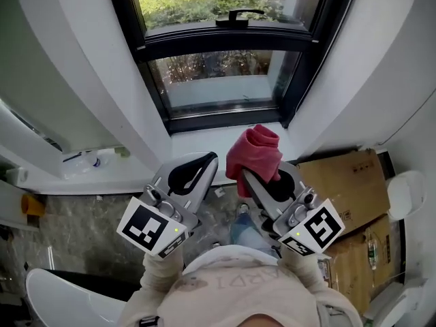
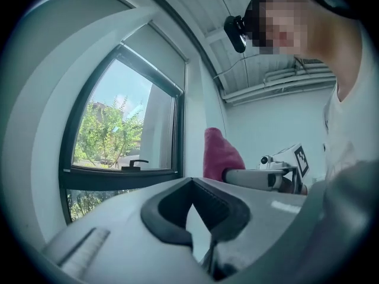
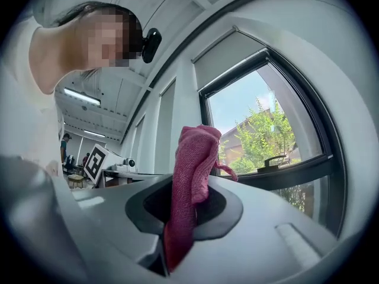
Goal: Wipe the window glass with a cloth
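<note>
The window [image 1: 219, 80] has a black frame, a lower pane and an upper pane with a black handle [image 1: 238, 16]. My right gripper [image 1: 245, 174] is shut on a crumpled red cloth [image 1: 255, 151], held just short of the white sill [image 1: 197, 143]. In the right gripper view the cloth [image 3: 190, 176] sticks up from between the shut jaws, with the glass [image 3: 260, 129] beyond on the right. My left gripper [image 1: 208, 159] hovers beside it, shut on nothing. The left gripper view shows its black pads [image 2: 172, 203] meeting at the tip, the window glass [image 2: 112, 129] at left and the cloth [image 2: 219, 155] ahead.
Flattened cardboard boxes [image 1: 347, 182] lie on the floor at right. A low ledge at left carries a plastic bottle [image 1: 95, 161] and an orange object [image 1: 30, 204]. A clear bottle [image 1: 242, 227] stands on the floor between my grippers. White wall reveals flank the window.
</note>
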A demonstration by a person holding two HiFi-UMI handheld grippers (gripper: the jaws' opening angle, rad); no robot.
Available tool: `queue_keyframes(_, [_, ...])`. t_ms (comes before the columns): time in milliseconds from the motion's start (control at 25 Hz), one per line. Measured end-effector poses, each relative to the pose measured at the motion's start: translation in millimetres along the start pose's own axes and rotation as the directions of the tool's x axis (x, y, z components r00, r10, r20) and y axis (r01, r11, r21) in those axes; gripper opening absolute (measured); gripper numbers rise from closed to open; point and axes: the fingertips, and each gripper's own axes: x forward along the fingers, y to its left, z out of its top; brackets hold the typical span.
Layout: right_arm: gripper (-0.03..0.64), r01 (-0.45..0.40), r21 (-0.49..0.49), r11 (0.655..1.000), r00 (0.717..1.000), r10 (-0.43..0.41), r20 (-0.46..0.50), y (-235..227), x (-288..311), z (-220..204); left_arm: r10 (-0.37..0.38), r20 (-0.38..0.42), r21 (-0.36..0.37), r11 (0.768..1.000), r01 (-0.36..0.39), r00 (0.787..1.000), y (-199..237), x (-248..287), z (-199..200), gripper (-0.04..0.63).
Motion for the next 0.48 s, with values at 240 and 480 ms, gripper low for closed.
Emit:
queue_keyframes(240, [0.077,-0.022,0.034,0.999,1.000,0.022,0.001,-74,24,3,0.015,-0.007,0.016,1.000,-0.014,1.000,31,70,7,0.000])
queue_keyframes(480, [0.076,-0.057,0.047,0.997,0.998,0.056,0.020,-147,35,17,0.045,-0.004,0.042,0.998,-0.044,0.999,51,140,20,0.000])
